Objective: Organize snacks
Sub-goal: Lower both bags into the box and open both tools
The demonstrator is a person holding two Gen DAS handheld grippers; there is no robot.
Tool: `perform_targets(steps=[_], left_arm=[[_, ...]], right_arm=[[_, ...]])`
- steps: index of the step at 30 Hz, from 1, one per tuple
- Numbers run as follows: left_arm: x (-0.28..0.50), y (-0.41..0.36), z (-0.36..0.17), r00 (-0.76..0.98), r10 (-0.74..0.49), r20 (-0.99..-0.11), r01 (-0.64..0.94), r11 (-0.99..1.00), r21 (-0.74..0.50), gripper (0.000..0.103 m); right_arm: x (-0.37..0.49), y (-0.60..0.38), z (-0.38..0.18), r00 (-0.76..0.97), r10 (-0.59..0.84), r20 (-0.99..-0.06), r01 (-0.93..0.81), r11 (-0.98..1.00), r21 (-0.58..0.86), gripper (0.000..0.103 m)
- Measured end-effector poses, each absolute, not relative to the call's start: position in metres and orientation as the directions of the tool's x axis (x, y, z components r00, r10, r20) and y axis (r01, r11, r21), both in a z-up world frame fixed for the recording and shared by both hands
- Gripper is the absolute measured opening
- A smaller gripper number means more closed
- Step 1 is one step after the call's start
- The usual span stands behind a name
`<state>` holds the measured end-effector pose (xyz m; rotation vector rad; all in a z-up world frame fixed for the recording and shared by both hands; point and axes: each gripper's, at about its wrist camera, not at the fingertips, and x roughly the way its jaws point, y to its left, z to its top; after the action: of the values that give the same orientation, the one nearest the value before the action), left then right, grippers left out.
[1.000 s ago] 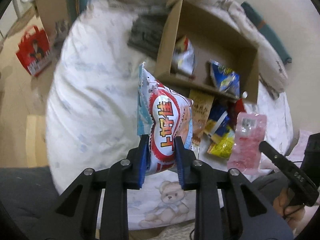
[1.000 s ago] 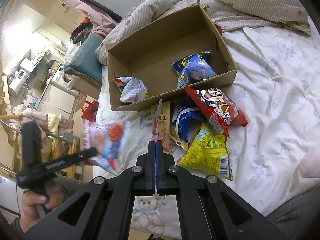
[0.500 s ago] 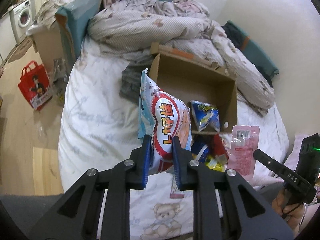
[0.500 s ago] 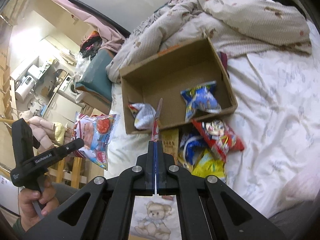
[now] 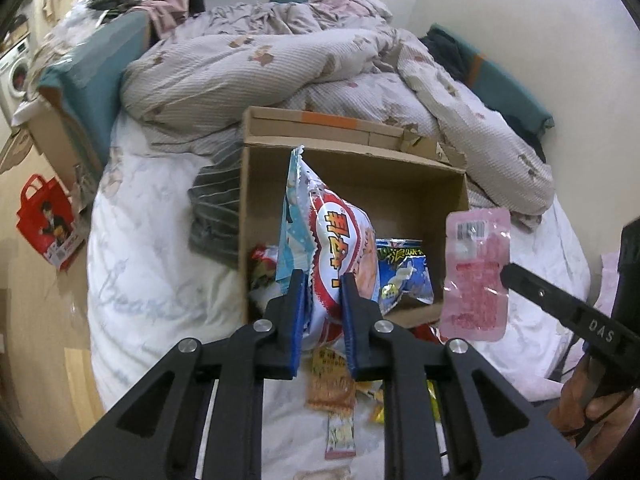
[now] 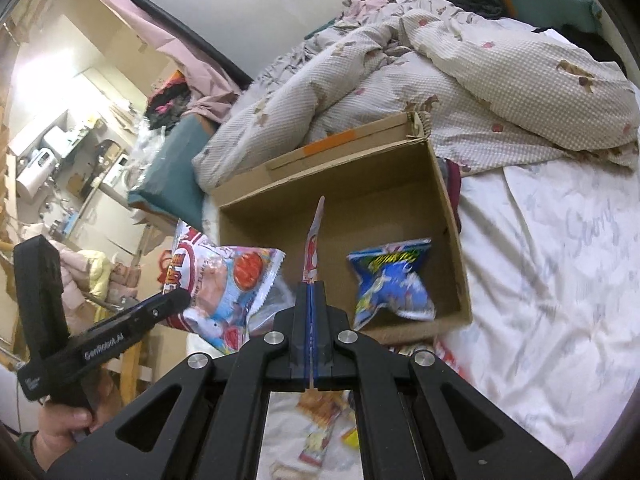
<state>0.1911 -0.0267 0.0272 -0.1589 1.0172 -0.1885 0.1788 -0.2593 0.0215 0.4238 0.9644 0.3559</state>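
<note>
Left tongs [image 5: 322, 292] pinch the puffy red-and-white crisp bag [image 5: 340, 248] low, light and crushable; right tongs [image 6: 309, 300] clamp the thin flat pink sachet [image 5: 478, 272], over the open brown cardboard box [image 6: 448, 184].

The puffed snack bag [image 5: 340, 248] hides part of the cardboard box [image 5: 360, 176] floor; the packet [image 5: 262, 264] at its left shows only an edge. Loose snacks [image 5: 332, 392] near the box are mostly covered by gripper arms; their print is unreadable.
</note>
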Motion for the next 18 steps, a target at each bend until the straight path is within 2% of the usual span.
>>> perform_targets(steps=[6, 10, 14, 18], left_arm=[[0.214, -0.038, -0.006, 0.482, -0.241, -0.843, 0.093, 0.970, -0.224, 0.013], [0.223, -0.043, -0.025, 0.462, -0.215, -0.860, 0.095, 0.977, -0.193, 0.013], [0.229, -0.045, -0.027, 0.489, -0.185, -0.852, 0.100, 0.983, -0.155, 0.013], [0.231, -0.052, -0.029, 0.490, -0.184, -0.852, 0.121, 0.982, -0.143, 0.014]], right_arm=[[0.205, -0.272, -0.007, 0.535, 0.396, -0.746, -0.048, 0.896, 0.441, 0.000], [0.210, -0.281, -0.017, 0.541, 0.304, -0.784, -0.013, 0.935, 0.354, 0.000], [0.214, -0.275, -0.014, 0.571, 0.161, -0.805, -0.026, 0.983, 0.179, 0.000], [0.217, -0.271, -0.022, 0.548, 0.144, -0.824, -0.029, 0.988, 0.154, 0.000]])
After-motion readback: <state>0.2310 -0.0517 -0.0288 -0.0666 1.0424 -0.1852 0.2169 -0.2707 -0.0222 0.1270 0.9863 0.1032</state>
